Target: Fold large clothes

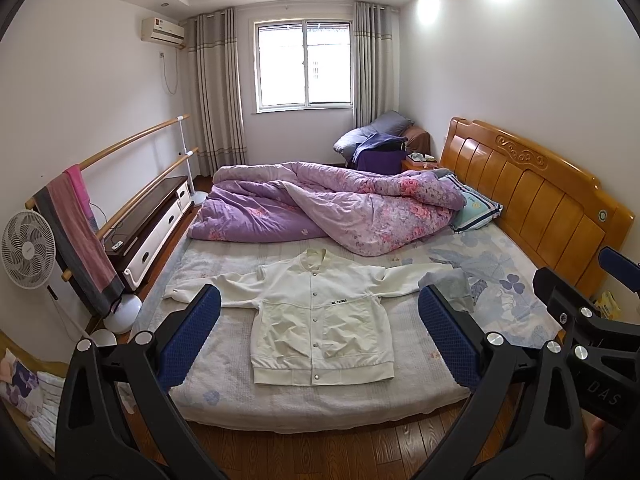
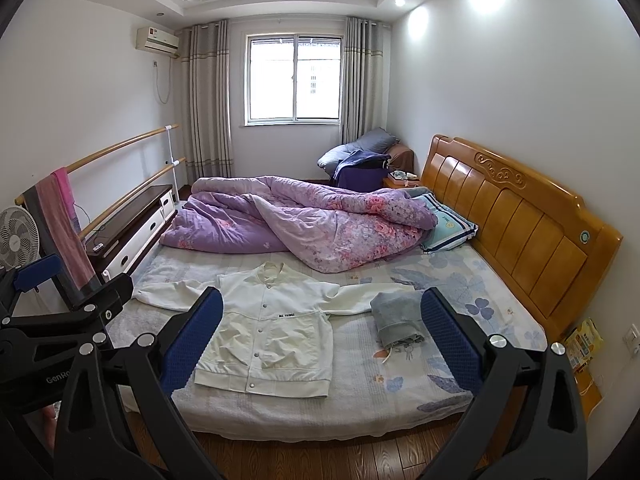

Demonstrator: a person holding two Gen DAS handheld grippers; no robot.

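A white button-front jacket [image 1: 320, 320] lies flat and face up on the bed [image 1: 400, 396], sleeves spread to both sides, hem toward me; it also shows in the right wrist view [image 2: 272, 332]. My left gripper [image 1: 320, 320] is open and empty, held back from the bed's near edge, fingers framing the jacket. My right gripper [image 2: 322, 328] is open and empty, also short of the bed, framing the jacket's right half and a folded grey garment [image 2: 398, 318]. The right gripper's body shows at the right edge of the left wrist view [image 1: 580, 312].
A rumpled purple floral quilt [image 1: 320, 204] covers the bed's far half, with a striped pillow [image 1: 476, 208] by the wooden headboard [image 1: 540, 196]. A fan [image 1: 28, 250], towel rail [image 1: 76, 220] and low cabinet [image 1: 152, 224] stand left. Wooden floor [image 1: 320, 452] lies below.
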